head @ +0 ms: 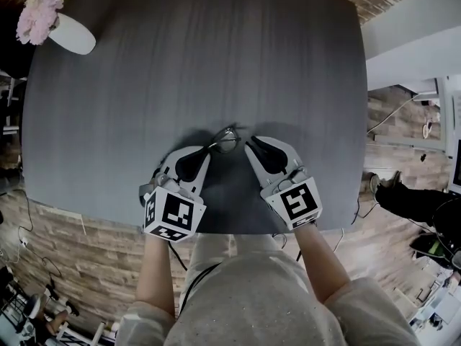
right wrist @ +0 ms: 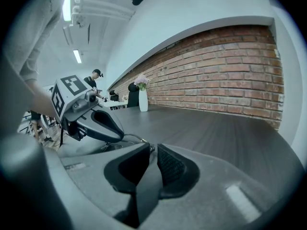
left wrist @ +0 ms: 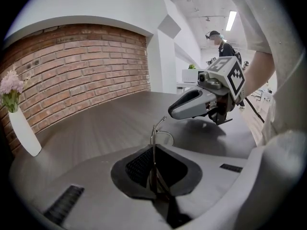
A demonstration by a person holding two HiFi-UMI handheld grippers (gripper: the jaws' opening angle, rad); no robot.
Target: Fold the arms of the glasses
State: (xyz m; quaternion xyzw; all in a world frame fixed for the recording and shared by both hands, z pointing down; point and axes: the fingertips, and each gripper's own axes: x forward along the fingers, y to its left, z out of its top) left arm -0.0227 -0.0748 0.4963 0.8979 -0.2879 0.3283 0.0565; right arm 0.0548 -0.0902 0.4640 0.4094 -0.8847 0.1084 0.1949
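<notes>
A pair of thin wire-rimmed glasses [head: 225, 140] lies near the front edge of the dark grey table [head: 187, 71], between my two grippers. My left gripper [head: 207, 152] is shut on a thin metal arm of the glasses [left wrist: 153, 143], which runs up between its pads; one lens [left wrist: 164, 138] shows just past the tips. My right gripper [head: 248, 146] comes in from the right, and its jaws stand nearly together on a small dark end of the frame [right wrist: 151, 149]. From the left gripper view, the right gripper [left wrist: 173, 112] hovers just above the lens.
A white vase with pink flowers [head: 68, 33] stands at the table's far left corner. The table's front edge [head: 238, 231] runs just under both grippers. A brick wall [right wrist: 225, 75] lies beyond the table, and a person [left wrist: 223, 42] stands far off.
</notes>
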